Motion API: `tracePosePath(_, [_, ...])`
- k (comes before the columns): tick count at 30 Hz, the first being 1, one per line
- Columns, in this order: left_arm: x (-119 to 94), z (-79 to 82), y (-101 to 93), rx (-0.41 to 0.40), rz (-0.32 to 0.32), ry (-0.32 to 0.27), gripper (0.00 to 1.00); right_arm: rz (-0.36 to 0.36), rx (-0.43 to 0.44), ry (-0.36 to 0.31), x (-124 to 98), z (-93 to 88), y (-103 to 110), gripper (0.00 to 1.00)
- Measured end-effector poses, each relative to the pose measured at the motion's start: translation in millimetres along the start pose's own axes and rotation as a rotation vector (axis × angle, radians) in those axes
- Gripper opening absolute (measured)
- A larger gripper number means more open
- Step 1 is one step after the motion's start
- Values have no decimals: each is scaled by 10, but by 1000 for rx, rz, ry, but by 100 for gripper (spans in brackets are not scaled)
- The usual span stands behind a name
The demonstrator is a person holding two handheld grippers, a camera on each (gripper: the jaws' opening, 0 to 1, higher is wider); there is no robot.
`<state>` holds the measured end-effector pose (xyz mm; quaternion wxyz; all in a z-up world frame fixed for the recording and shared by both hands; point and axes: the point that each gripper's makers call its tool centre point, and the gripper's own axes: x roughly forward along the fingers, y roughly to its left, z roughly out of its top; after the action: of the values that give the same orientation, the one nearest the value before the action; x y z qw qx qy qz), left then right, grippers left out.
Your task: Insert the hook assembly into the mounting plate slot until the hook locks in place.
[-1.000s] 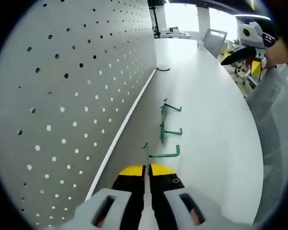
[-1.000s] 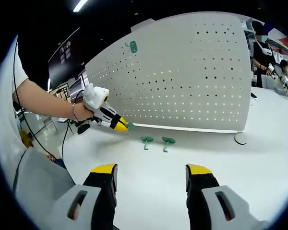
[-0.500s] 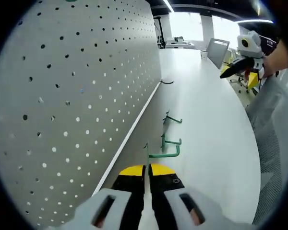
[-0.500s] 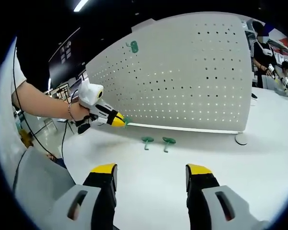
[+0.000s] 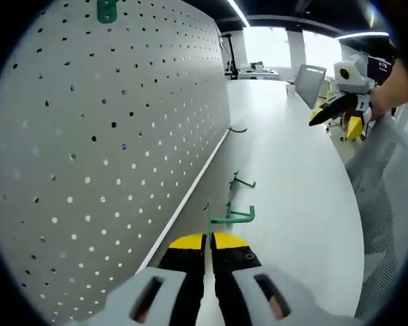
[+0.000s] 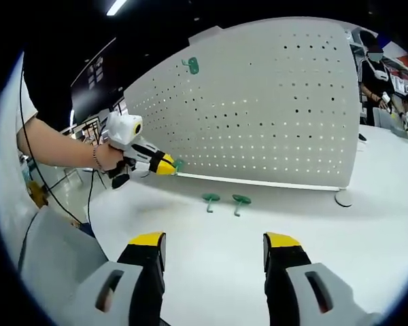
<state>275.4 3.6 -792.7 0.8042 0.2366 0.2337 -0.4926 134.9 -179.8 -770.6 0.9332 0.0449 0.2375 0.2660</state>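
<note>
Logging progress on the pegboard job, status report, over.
Left gripper shut on a green hook, beside the pegboard. Right gripper open, empty. Two spare hooks on the table; one hook already mounted. Nothing in the way.

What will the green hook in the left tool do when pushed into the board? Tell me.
The green hook is thin bent rod, so probably stiff and light. The shut left tool pinches only its narrow stem, so it may twist against the pegboard.

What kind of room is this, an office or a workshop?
Probably an open office or lab used as a test space: a long white table, a white pegboard standing on it, ceiling strip lights, and desks and chairs behind.
</note>
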Motion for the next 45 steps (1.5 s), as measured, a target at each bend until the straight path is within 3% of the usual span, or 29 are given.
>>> tracePosePath(12, [-153, 165, -76, 8, 6, -73, 3, 3, 7, -18, -10, 28, 5, 55])
tracePosePath(20, [-287, 331, -69, -26, 43, -138, 3, 6, 9, -29, -16, 49, 13, 55])
tracePosePath(36, [-522, 509, -94, -110, 84, -231, 3, 9, 7, -43, -28, 85, 28, 55])
tracePosePath(45, [-740, 616, -198, -158, 106, -305, 3, 9, 7, -51, -30, 102, 34, 55])
